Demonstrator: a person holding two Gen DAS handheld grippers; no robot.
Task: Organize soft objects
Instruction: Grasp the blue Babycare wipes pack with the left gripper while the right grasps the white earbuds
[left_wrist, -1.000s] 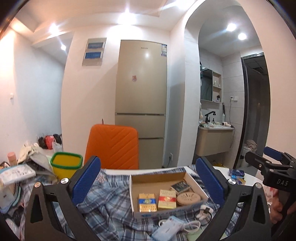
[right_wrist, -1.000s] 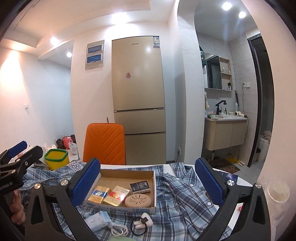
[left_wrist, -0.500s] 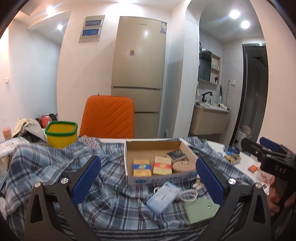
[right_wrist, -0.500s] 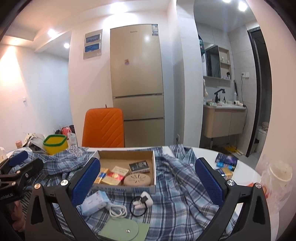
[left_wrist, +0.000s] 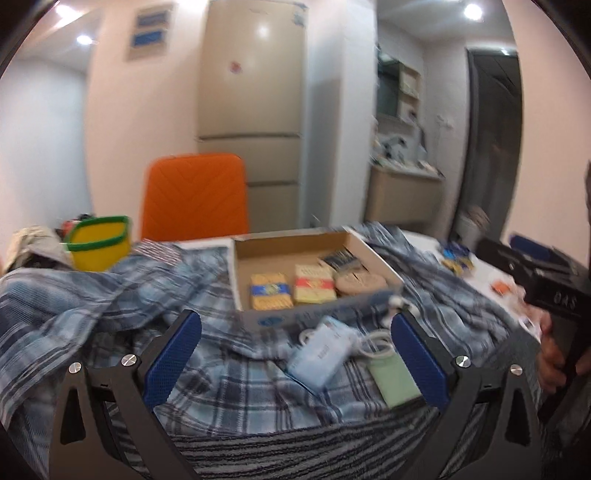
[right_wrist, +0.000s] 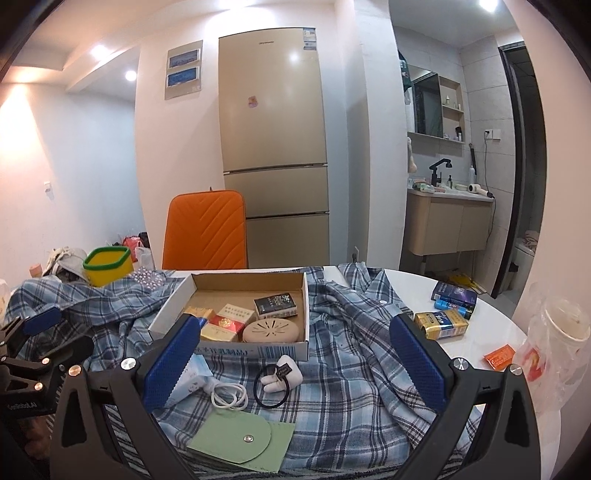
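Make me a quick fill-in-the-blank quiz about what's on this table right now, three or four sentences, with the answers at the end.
1. The cardboard box rests on a blue plaid ____.
2. The chair behind the table is ____.
3. The yellow tub has a ____ rim.
4. Both the left gripper and the right gripper have their jaws ____, holding nothing.

Missing words: shirt; orange; green; open

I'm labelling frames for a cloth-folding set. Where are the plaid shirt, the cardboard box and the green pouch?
plaid shirt (right_wrist: 354, 376), right wrist view, flat cloth in front.
cardboard box (right_wrist: 229, 284), right wrist view, inner back wall.
green pouch (right_wrist: 236, 443), right wrist view, rounded flap.
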